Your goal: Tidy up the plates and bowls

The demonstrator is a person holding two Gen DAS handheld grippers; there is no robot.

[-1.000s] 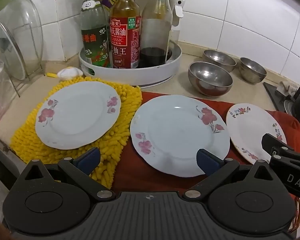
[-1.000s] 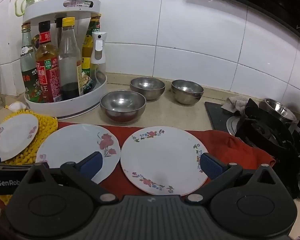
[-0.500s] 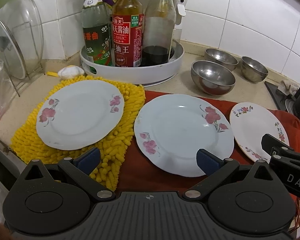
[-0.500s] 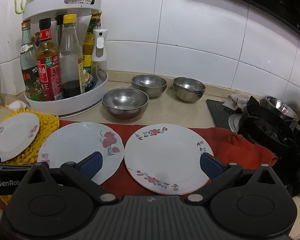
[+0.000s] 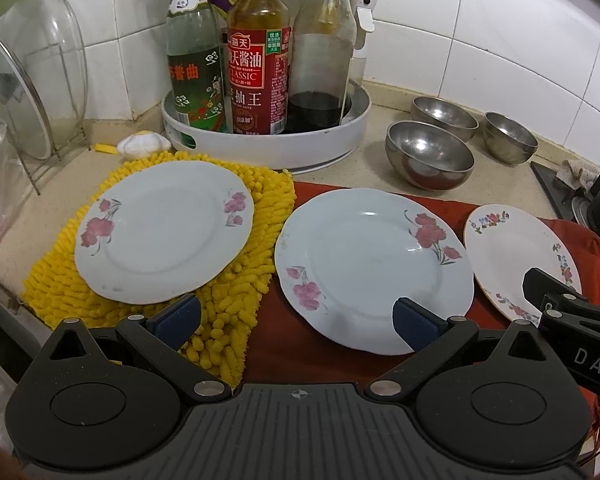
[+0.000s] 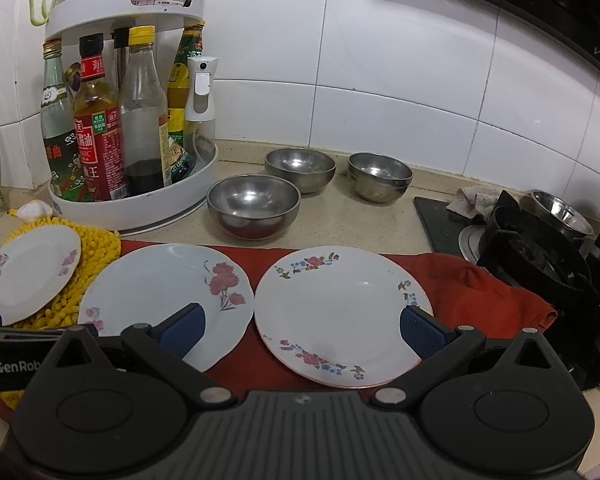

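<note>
Three flowered plates lie in a row on the counter. The left plate [image 5: 164,232] [image 6: 28,268] rests on a yellow mat [image 5: 236,300]. The middle plate [image 5: 364,264] [image 6: 160,288] and the right plate with small flowers [image 5: 520,256] [image 6: 340,312] lie on a red cloth [image 6: 472,292]. Three steel bowls stand behind them: a near one [image 5: 428,156] [image 6: 254,204], a far one [image 6: 300,164] and a right one [image 6: 380,176]. My left gripper [image 5: 296,320] is open above the middle plate's near edge. My right gripper [image 6: 302,326] is open above the right plate's near edge. Neither holds anything.
A white two-tier turntable [image 6: 140,208] with several sauce bottles stands at the back left. Glass lids lean in a rack [image 5: 32,92] at far left. A gas stove [image 6: 540,256] with a steel pot [image 6: 560,212] lies to the right. White tiles form the back wall.
Both grippers have moved slightly forward and to the left over the plates. Their jaws stay open and no dish has moved.
</note>
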